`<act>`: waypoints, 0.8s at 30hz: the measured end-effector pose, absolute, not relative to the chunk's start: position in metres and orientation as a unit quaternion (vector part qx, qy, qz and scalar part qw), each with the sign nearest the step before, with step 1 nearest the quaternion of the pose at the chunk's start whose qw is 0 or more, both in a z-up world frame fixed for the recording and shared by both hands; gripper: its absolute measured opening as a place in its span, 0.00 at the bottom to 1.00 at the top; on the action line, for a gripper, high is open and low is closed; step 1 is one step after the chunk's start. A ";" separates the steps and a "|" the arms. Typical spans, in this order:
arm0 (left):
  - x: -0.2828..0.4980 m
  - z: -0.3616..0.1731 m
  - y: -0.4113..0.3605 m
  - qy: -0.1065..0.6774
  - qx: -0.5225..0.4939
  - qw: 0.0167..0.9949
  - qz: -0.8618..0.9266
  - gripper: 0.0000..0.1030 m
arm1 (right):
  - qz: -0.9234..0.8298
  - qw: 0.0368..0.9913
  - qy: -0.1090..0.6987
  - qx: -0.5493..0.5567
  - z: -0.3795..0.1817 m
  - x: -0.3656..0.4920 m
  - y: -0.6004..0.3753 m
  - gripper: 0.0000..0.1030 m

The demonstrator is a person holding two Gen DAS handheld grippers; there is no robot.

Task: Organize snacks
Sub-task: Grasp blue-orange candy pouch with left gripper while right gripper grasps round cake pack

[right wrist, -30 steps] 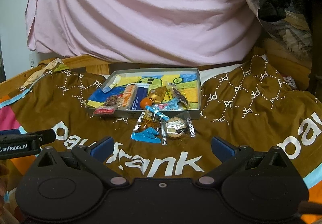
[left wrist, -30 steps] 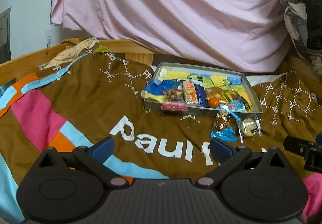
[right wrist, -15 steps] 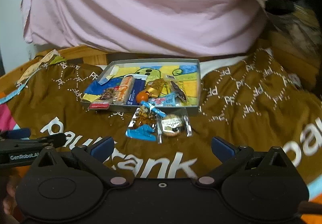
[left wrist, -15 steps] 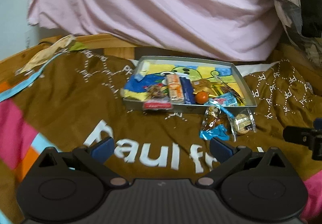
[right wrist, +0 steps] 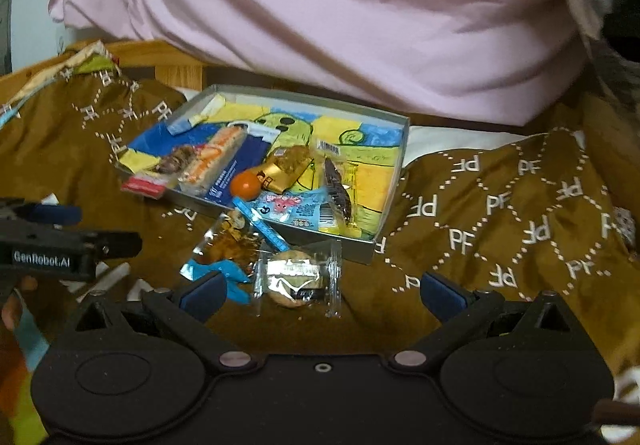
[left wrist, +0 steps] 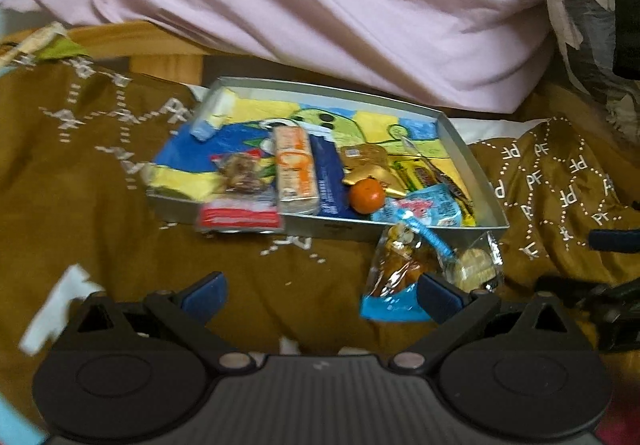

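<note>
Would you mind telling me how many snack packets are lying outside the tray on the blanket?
2: a blue-ended packet just before the tray's front edge, and a clear-wrapped cookie beside it on its right. A red packet overhangs the left front rim; others may be hidden.

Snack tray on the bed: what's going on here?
A person holds a gripper in each hand over a brown blanket. Both the left gripper and right gripper are open and hold nothing. The tray already has several snacks, including an orange ball and a wafer bar. Two packets lie outside its front edge: a cookie between the right gripper's fingers, and a blue-ended packet beside it.
</note>
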State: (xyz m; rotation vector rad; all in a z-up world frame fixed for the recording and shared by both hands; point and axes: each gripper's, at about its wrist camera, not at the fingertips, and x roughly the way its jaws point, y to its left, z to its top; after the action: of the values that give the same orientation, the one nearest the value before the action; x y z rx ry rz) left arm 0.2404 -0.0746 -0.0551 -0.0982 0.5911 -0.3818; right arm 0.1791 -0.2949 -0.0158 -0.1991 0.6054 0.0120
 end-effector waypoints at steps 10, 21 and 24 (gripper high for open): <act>0.280 -0.076 -0.087 0.308 -0.060 0.920 -0.233 1.00 | 0.041 0.927 0.339 -0.154 -0.065 0.232 -0.275 0.96; 0.290 -0.090 -0.096 0.325 -0.072 0.904 -0.269 1.00 | 0.020 0.920 0.364 -0.143 -0.067 0.246 -0.289 0.72; 0.290 -0.089 -0.098 0.325 -0.071 0.903 -0.273 1.00 | 0.008 0.916 0.380 -0.131 -0.059 0.243 -0.300 0.67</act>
State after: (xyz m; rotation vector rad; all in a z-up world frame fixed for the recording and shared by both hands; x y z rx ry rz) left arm 0.2900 -0.0978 -0.0893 -0.1462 0.6717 -0.5640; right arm 0.2432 -0.2995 -0.0588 -0.2698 0.7825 0.0166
